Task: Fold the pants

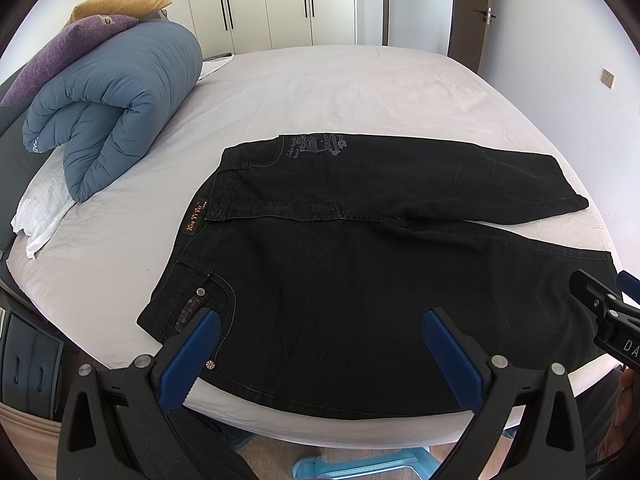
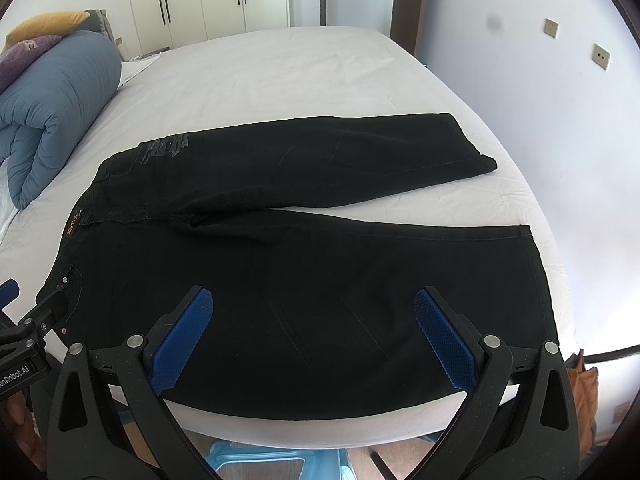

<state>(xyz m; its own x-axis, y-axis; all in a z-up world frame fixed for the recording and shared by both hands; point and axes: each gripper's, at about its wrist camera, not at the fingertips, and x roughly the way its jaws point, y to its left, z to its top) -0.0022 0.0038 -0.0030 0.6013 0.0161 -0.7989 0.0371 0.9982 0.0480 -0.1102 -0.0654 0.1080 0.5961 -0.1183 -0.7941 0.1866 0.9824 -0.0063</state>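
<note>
Black pants [image 1: 360,264] lie flat on the white bed [image 1: 340,88], waistband to the left, two legs spread to the right with a gap between the hems. They also show in the right wrist view [image 2: 312,280]. My left gripper [image 1: 320,320] is open and empty, above the near edge by the front pocket. My right gripper [image 2: 314,300] is open and empty, above the near leg. The right gripper shows at the right edge of the left wrist view [image 1: 608,312]; the left gripper shows at the left edge of the right wrist view [image 2: 24,320].
A rolled blue duvet [image 1: 116,108] with purple [image 1: 60,56] and yellow pillows [image 1: 120,4] sits at the bed's left. White wardrobes [image 1: 280,0] and a door [image 1: 468,12] stand behind. A light blue stool [image 1: 360,464] is on the floor below the near bed edge.
</note>
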